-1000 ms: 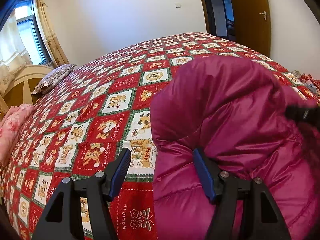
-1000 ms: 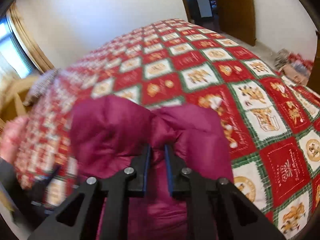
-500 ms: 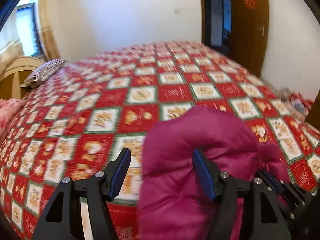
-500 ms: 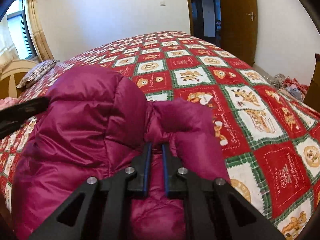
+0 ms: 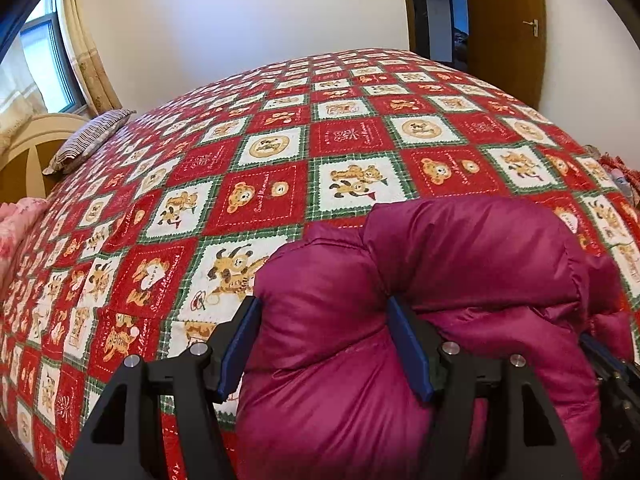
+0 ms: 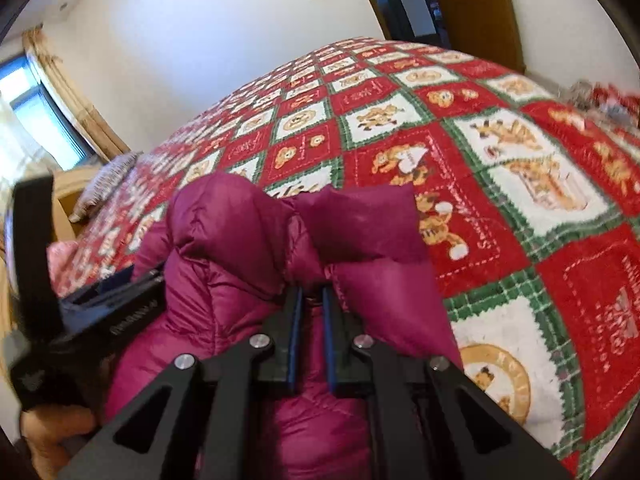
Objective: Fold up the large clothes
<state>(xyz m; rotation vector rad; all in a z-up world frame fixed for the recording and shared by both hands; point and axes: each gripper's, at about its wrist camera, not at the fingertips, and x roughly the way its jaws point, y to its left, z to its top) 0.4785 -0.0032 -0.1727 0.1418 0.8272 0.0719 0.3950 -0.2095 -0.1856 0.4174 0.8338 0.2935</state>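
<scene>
The puffy magenta quilted down jacket (image 5: pixel 460 280) lies bunched on the bed's red-and-white bear-patterned quilt (image 5: pixel 280 152), the right tool (image 6: pixel 310 300) pinching a fold, apparently to carry it over, the left tool (image 5: pixel 324 340) gaping wide astride the padding, gripping nothing.

Left hand-held gripper (image 5: pixel 324 344): matte black frame with triangular cut-outs in its two struts, four round silver screw heads across the top, and flat blue pads (image 5: pixel 408 348) lining the inner faces of the fingers. Right hand-held gripper (image 6: pixel 311 308): same black frame, triangular cut-outs, four silver screws and thin blue pad edges (image 6: pixel 297 336). The left unit's black body carries small, unreadable embossed lettering in the right wrist view, with bare skin of a hand (image 6: pixel 56 436) below it.
</scene>
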